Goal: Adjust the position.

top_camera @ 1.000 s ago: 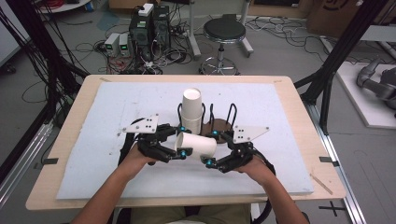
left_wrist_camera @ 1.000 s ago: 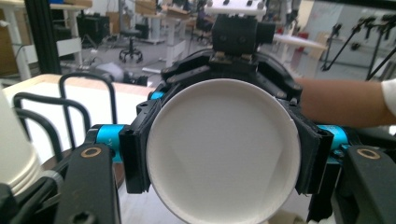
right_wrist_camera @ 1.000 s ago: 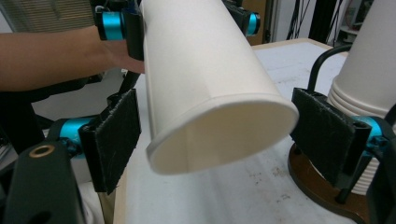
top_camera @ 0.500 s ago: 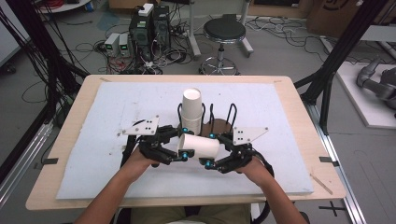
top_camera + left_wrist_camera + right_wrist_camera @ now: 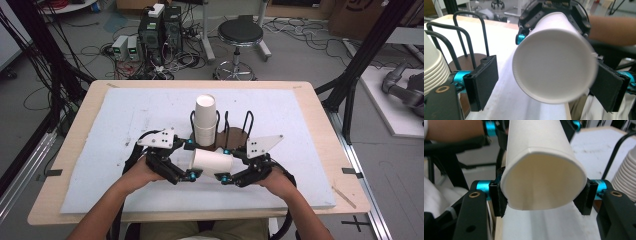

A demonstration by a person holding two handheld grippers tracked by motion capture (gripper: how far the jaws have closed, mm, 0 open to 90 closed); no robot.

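I have one paper cup (image 5: 212,161) lying sideways in the air just in front of the cup rack (image 5: 235,134), between my two tools. My right gripper (image 5: 543,195) is clamped on its open mouth: both pads press the rim from either side, and the rim is squashed out of round, with a crease at the top left. My left gripper (image 5: 549,82) sits at the cup's closed bottom end with its jaws apart; the left pad stands clear of the cup wall, the right pad is partly hidden behind it, so I cannot tell if that one touches.

Behind the cup, a stack of cups (image 5: 205,118) stands upright in the wire rack, on the white mat (image 5: 125,120) over the wooden table (image 5: 320,110).

I judge this to be the handover or straightening step: one cup is off the stack and held across both tools. Next I would close the left jaws gently on the base, then ease the right grip, since more squeeze there would crumple the rim further.
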